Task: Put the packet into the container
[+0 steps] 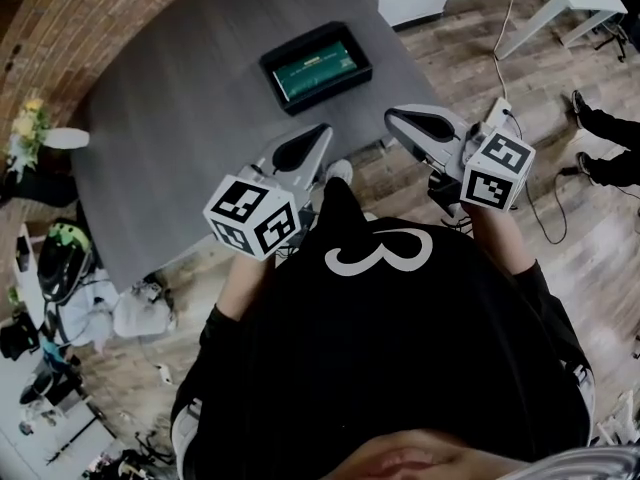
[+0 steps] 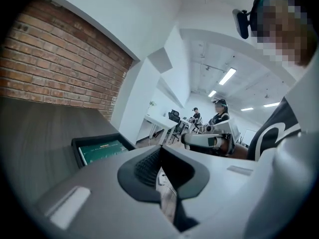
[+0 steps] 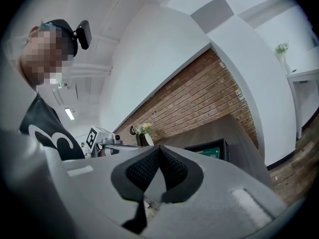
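Observation:
A black container [image 1: 277,61] sits on the far side of the grey table [image 1: 170,158], and a green packet [image 1: 318,64] lies flat inside it. My left gripper [image 1: 321,129] is held over the table's near edge, short of the container, with its jaws shut and nothing between them. My right gripper [image 1: 392,117] hangs off the table's right corner above the wood floor, also shut and empty. In the left gripper view the shut jaws of the left gripper [image 2: 159,149] point past the container [image 2: 76,144] at left. The right gripper view has the container [image 3: 221,144] beyond the right gripper [image 3: 158,149].
A white vase with yellow flowers [image 1: 33,126] stands at the table's left edge by the brick wall [image 1: 70,28]. A power strip and cables [image 1: 500,110] lie on the floor at right, near a person's shoes [image 1: 600,128]. Bags and clutter [image 1: 70,288] crowd the lower left floor.

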### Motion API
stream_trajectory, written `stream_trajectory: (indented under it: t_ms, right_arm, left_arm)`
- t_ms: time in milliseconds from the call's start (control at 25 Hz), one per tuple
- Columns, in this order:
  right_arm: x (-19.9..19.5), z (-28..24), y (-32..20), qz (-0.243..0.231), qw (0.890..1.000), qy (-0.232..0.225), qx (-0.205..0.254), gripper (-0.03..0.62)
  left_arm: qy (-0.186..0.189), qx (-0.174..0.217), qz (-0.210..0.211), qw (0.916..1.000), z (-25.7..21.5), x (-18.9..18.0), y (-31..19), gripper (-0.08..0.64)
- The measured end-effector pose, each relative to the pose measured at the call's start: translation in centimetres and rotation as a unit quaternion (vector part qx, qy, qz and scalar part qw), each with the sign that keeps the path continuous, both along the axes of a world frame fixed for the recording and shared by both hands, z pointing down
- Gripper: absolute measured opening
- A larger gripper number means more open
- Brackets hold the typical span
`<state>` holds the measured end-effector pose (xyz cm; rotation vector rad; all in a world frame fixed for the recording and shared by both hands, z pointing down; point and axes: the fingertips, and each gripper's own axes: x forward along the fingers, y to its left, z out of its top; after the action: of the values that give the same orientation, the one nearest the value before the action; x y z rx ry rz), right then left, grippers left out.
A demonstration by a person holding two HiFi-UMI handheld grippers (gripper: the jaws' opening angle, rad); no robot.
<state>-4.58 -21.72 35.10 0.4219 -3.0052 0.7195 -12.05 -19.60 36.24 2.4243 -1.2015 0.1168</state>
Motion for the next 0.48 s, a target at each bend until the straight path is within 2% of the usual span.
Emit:
stream_trajectory:
  t_ms: [120, 480]
  right_arm:
    - [0.0, 0.0, 1.0, -0.001, 1.000, 0.003, 0.007, 0.002]
    - [-0.1, 0.2, 3.3, -0.013, 1.000, 0.008, 0.002, 0.002]
  left_arm:
    - [0.011, 0.007, 0.001, 0.9999, -0.5, 0.6, 1.0, 0.011]
    - [0.014, 0.013, -0.008, 0.9998, -0.6, 0.8, 2.6, 0.011]
